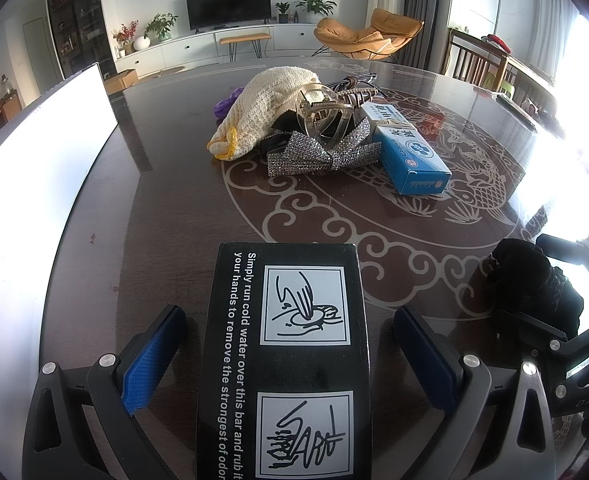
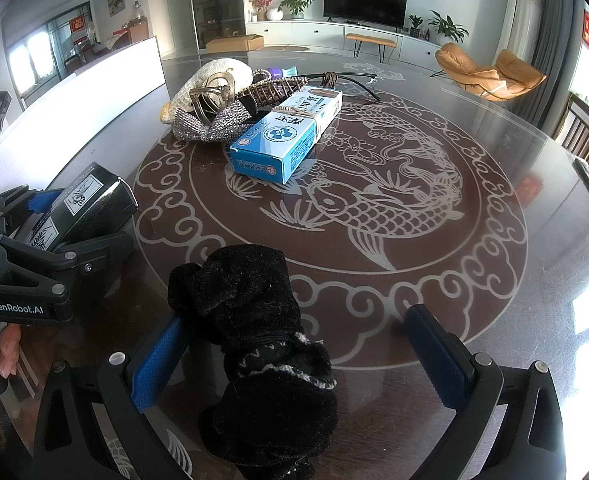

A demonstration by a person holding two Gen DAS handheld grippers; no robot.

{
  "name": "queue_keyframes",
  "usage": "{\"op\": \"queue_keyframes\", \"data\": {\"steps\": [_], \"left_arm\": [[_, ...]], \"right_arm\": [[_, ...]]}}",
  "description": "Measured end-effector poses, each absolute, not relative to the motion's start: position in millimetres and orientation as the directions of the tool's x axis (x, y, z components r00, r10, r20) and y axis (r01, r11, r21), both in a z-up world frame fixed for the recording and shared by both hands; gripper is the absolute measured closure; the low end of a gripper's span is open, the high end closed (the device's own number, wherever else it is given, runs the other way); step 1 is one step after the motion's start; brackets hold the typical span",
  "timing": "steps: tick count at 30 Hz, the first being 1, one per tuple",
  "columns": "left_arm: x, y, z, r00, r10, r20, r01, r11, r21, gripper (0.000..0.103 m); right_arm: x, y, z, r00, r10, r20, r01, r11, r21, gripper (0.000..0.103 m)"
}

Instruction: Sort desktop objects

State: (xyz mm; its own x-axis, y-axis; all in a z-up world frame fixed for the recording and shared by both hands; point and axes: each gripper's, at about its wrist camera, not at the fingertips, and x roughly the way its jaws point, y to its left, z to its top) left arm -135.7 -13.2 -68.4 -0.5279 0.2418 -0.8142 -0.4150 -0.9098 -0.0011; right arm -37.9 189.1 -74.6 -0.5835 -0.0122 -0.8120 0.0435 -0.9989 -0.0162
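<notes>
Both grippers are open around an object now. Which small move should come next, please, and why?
Probably close the left gripper on the black box. The box lies between its open blue pads with a gap on each side, so nothing holds it yet. The right gripper likewise stands open around the black sock and could close after.

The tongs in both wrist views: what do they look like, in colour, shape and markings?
Both the left tongs and the right tongs have black, angular frames with triangular cut-outs and silver round screws. Each finger carries a flat blue textured pad. In the right wrist view, the left tool's body bears white "GenRobot.AI" lettering. No cables or sleeves show.
</notes>
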Motion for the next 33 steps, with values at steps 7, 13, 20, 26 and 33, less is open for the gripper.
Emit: {"op": "queue_keyframes", "data": {"steps": [7,13,20,26,33], "left_arm": [[-135.8,-13.4,-68.5,-0.528,0.242,-0.814,-0.416,-0.909,0.0,0.0],[-135.8,-13.3,-68.6,-0.528,0.242,-0.814,-0.415,-0.91,-0.001,0.0],[-134.9,-18.5,-65.7,-0.494,0.274,-0.825,-0.479,-0.878,-0.005,0.0],[-128.6,-29.8,-55.8,-0.516,0.306,-0.8,-0.505,-0.863,-0.004,0.045],[-98.5,-43.7,-53.9,-0.513,0.311,-0.8,-0.516,-0.857,-0.002,0.045]], "right_arm": [[-38.5,190.1,-74.7,-0.583,-0.012,-0.812,0.043,-0.999,-0.016,0.0],[-38.3,189.5,-74.8,-0.583,-0.012,-0.812,0.043,-0.999,-0.016,0.0],[-38.2,189.2,-74.8,-0.584,-0.012,-0.812,0.044,-0.999,-0.016,0.0],[-38.2,189.1,-74.8,-0.584,-0.012,-0.812,0.044,-0.999,-0.016,0.0],[-38.2,189.1,-74.8,-0.584,-0.012,-0.812,0.044,-0.999,-0.016,0.0]]}}
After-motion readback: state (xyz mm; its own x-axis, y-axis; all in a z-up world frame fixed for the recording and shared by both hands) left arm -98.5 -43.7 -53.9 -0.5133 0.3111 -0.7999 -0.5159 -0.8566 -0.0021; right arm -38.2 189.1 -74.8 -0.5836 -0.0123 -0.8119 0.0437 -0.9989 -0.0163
